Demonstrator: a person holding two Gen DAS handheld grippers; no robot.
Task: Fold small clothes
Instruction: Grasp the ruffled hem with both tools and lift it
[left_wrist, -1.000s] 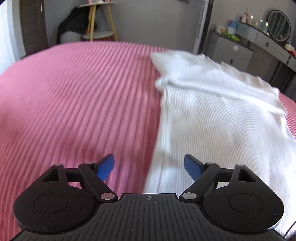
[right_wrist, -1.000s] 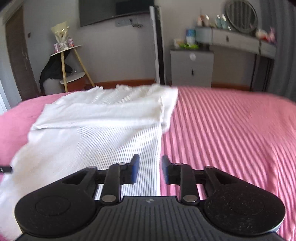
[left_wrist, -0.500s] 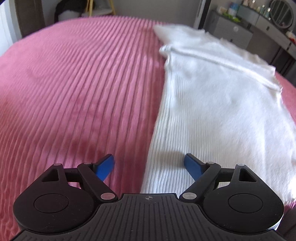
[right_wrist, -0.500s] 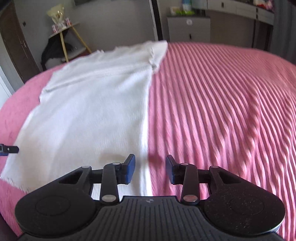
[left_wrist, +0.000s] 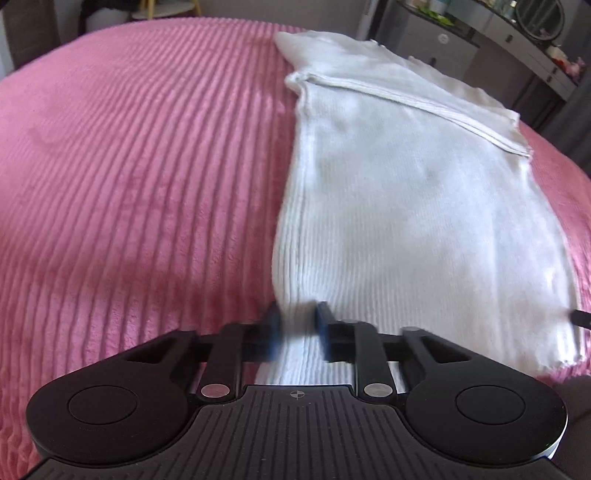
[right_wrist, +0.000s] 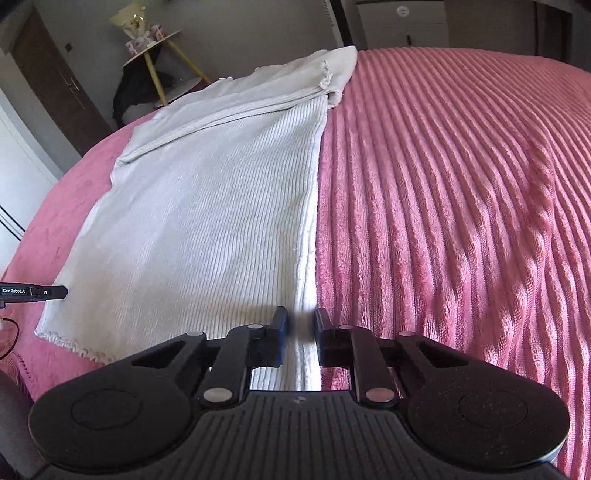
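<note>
Bedspread (left_wrist: 129, 166), pink and ribbed, stretches ahead of both tools. White garment (left_wrist: 406, 192) lies flat on it, sleeves tucked across the far end, lengthwise fold not yet made. Left gripper (left_wrist: 297, 330) and right gripper (right_wrist: 300, 338) are closing on its near corners, fabric between the jaws.

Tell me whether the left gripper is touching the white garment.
Touching. In the left wrist view the left gripper is closing, its blue pads against the white garment, whose near left edge is bunched between them.
</note>
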